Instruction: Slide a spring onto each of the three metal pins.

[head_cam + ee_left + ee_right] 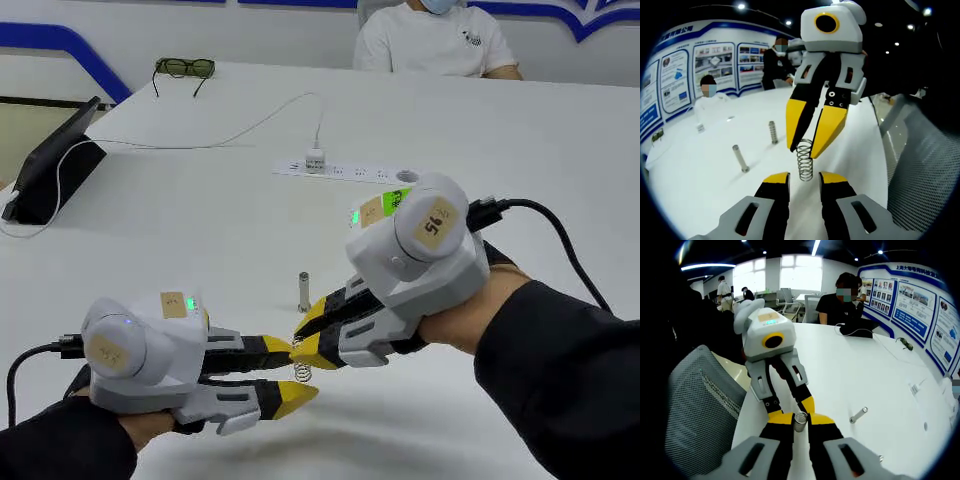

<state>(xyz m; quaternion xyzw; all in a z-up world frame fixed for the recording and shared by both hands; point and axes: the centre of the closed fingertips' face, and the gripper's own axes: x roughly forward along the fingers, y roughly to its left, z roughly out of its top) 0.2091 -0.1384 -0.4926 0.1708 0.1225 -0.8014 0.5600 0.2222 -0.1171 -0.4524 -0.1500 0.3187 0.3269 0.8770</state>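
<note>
We hold a spring [805, 167] clamped in the jaws of the right gripper [803, 150], near the bare pin [740, 157]. The left gripper [804, 176] has its jaws apart. Beyond the bare pin, a second pin [773, 132] seems to be already loaded, so most of the work remains.

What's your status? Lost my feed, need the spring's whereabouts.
Right tool shut on spring. Left tool open, tips either side of spring. Bare pin beyond, nothing blocking it.
</note>
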